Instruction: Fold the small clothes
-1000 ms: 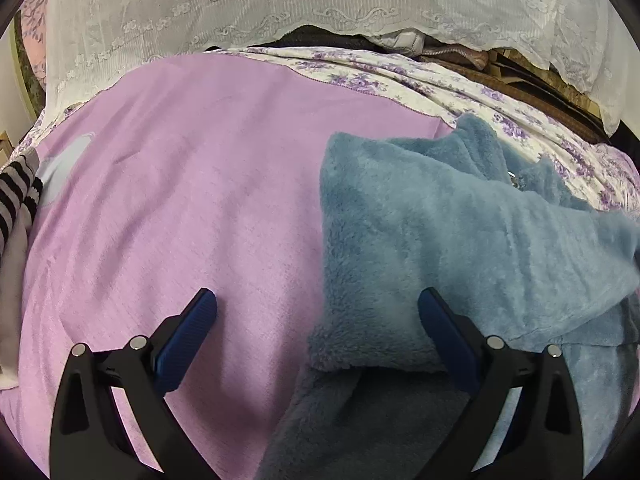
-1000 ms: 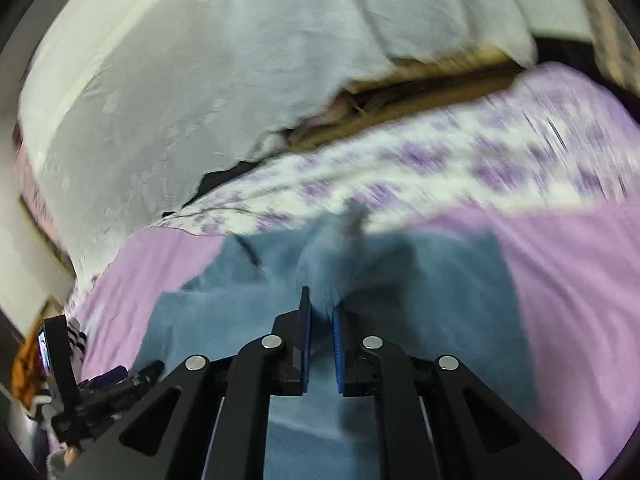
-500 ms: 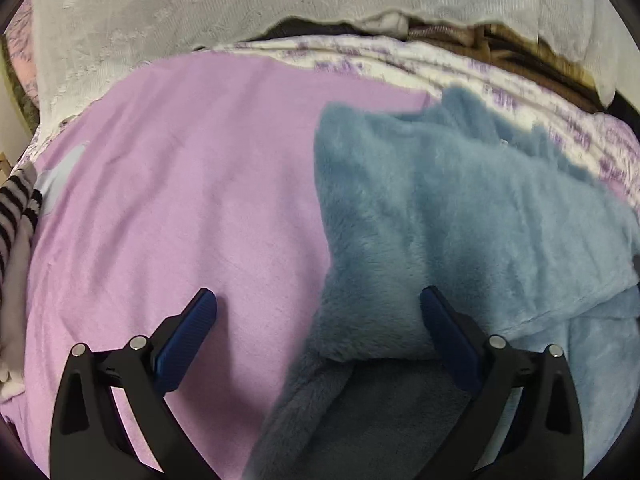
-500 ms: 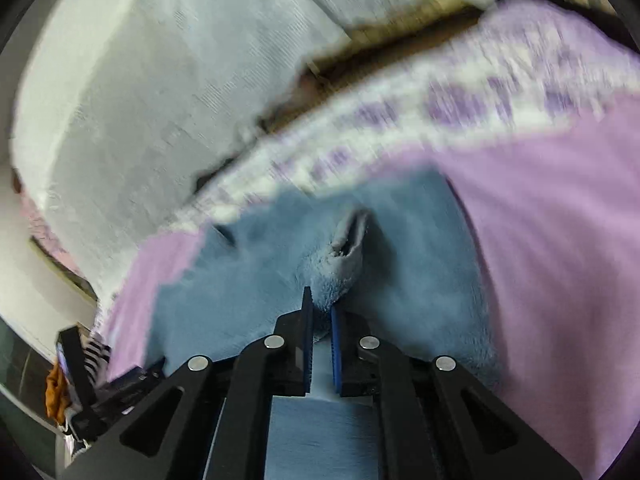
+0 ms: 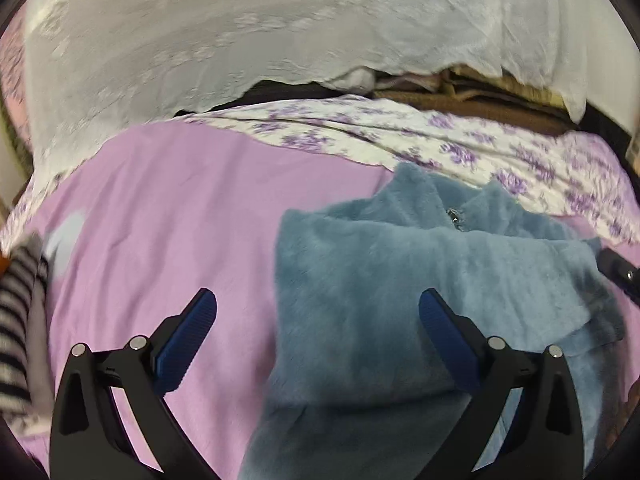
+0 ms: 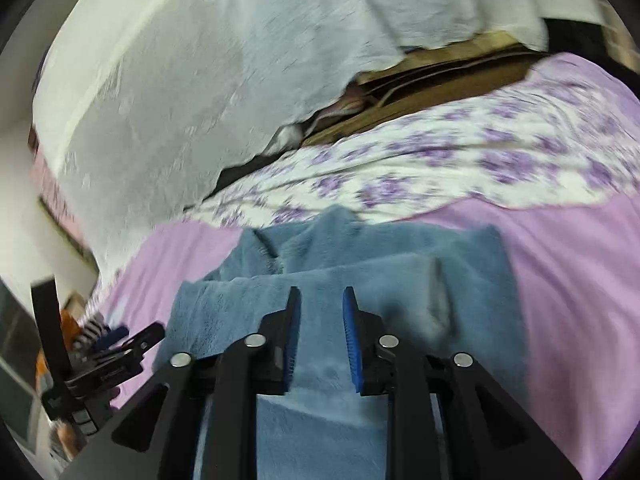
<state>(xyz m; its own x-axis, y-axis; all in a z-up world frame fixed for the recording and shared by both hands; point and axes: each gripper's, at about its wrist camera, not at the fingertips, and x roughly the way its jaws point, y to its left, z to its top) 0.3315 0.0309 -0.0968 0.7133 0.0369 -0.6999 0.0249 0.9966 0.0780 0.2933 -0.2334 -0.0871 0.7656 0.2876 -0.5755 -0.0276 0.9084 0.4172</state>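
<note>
A fluffy blue-grey jacket lies on the pink bedspread, its sides folded in over the body, collar and zipper pull at the far end. My left gripper is wide open and empty, hovering over the jacket's left edge. In the right wrist view the jacket lies flat below my right gripper, which is partly open and holds nothing. The left gripper shows at the far left there.
A striped garment lies at the left edge of the bed. A floral sheet and a white lace cover lie beyond the jacket. Brown folded items sit under the lace.
My right gripper has let go of the jacket fold and opened a little; the fold now lies flat. My left gripper has pulled back slightly, still open.
</note>
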